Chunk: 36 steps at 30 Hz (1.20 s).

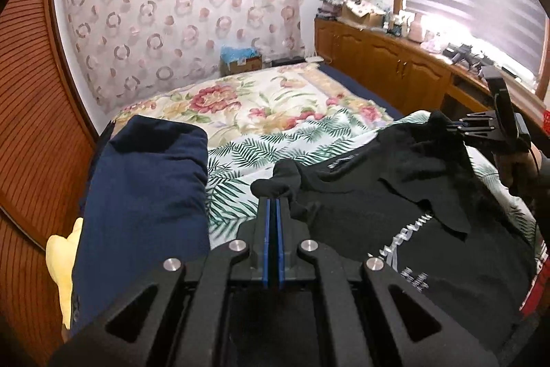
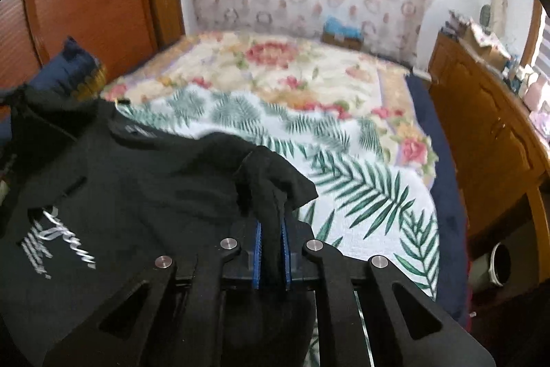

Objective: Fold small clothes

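Observation:
A black t-shirt (image 1: 395, 195) with white lettering lies over the palm-leaf blanket (image 1: 240, 160) on the bed. My left gripper (image 1: 274, 200) is shut on one corner of the shirt, at its left edge. My right gripper (image 2: 271, 195) is shut on another bunched corner of the shirt (image 2: 137, 195). The right gripper also shows in the left wrist view (image 1: 457, 126), pinching the shirt's far right corner. The shirt hangs slack between the two grippers, lifted a little at both corners.
A navy folded quilt (image 1: 144, 195) lies left of the shirt, with a yellow soft item (image 1: 62, 260) beside it. A floral bedcover (image 1: 257, 95) covers the far bed. Wooden cabinets (image 1: 385, 61) with clutter line the right side. A wooden sliding door (image 1: 31, 112) stands at left.

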{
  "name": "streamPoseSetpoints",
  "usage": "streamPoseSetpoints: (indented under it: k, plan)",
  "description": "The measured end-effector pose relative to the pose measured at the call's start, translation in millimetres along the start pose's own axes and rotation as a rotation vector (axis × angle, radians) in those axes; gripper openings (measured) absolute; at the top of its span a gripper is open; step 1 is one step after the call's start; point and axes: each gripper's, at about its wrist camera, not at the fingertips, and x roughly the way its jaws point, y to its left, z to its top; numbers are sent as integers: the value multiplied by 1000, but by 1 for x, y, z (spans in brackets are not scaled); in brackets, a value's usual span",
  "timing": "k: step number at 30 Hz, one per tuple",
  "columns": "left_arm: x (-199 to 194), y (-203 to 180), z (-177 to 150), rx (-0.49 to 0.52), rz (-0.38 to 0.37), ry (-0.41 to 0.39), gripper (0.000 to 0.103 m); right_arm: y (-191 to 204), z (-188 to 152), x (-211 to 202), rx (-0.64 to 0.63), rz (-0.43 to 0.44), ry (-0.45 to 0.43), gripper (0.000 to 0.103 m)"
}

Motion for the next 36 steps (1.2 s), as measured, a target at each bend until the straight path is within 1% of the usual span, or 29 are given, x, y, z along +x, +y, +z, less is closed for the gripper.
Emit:
streamPoseSetpoints:
  k: [3,7,13,16,18,24,28,30,32,36]
  plan:
    - [-26,-7,-16,-11,-15,-32,1,12,0,-27,-7,15,-49,6]
    - [-53,-15,-42,-29,-31,-60,1,35,-14,-65,-37,36,-97,6]
    - [-89,-17,-91,-98,-20,-91,1,64,-56,-108,-61,61,-128,6]
    - [-104,-12,-115,-150,-32,-117,1,69,-77,-125,-48,73,-137,6]
    - [-112,-8,-129,-181,-26,-125,1,70,-92,-136,-29,84,-137,6]
    - [-134,-6,-150,-217,-20,-153,1,66,-121,-160,24,98,-135,6]
    - [-153,-7,-161,-224,-8,-170,1,67,-135,-175,26,87,-125,6]
    - [-160,-10,-162,-222,-1,-160,1,66,-142,-185,32,95,-122,6]
    - [-166,-11,-164,-223,-3,-151,1,63,-146,-196,57,131,-123,6]
    - [-177,-10,-179,-241,20,-130,2,62,-156,-218,57,139,-127,6]
